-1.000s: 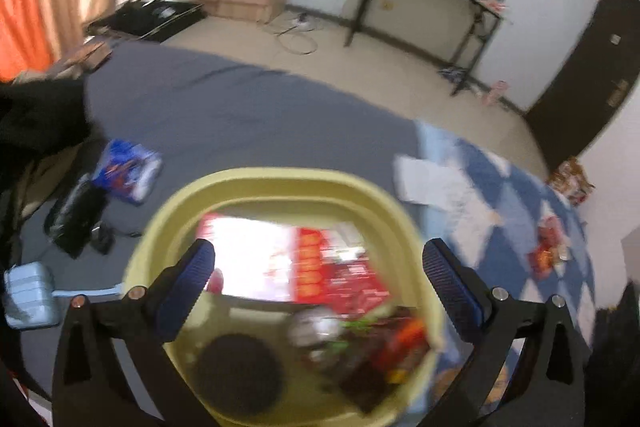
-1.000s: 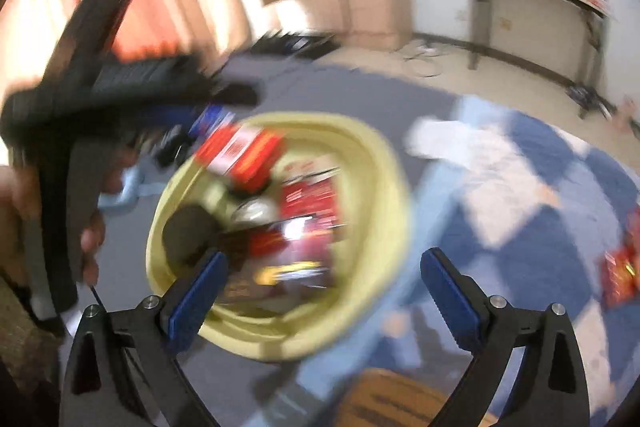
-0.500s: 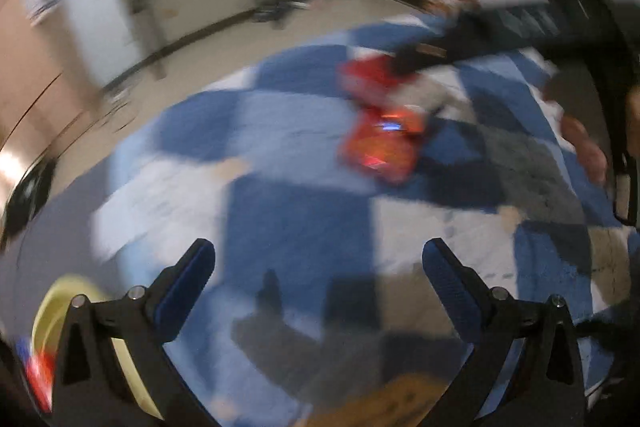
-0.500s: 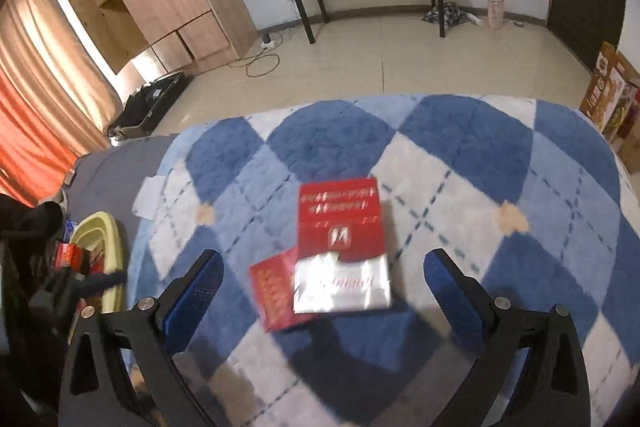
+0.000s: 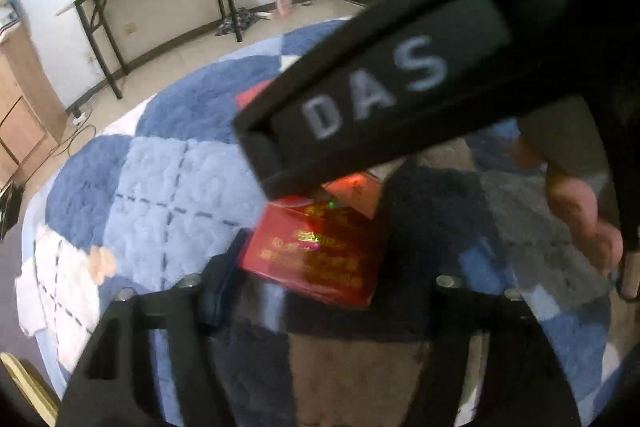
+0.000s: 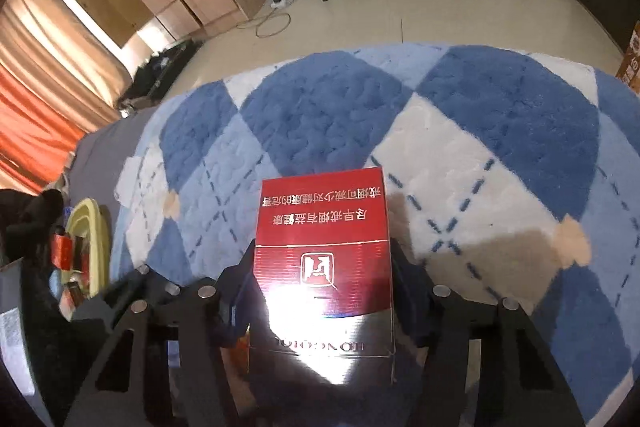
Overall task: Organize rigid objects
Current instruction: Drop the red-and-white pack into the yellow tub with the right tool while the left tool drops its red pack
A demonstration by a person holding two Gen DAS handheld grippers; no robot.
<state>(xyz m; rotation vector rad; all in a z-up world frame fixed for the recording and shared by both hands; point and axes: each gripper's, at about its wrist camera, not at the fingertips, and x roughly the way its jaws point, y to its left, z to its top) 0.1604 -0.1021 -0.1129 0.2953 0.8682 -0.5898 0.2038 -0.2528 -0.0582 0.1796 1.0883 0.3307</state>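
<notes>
Left wrist view: the left gripper (image 5: 320, 291) is closing on a red pack (image 5: 316, 251) at lower centre, which lies on the blue-and-white rug (image 5: 168, 187). The pack sits between the fingers, long axis crosswise — pad contact cannot be told. The right gripper's black body crosses the upper right.

Right wrist view: the right gripper (image 6: 324, 291) is closing on a red-and-silver cigarette box (image 6: 324, 267), long axis running away between the fingers, sides flush against them. The yellow basin (image 6: 94, 223) sits well apart at left edge.

Your matte black plastic claw (image 6: 322, 307) carries round silver screws; the other black claw (image 5: 312, 291) bears grey "DAS" lettering.
</notes>
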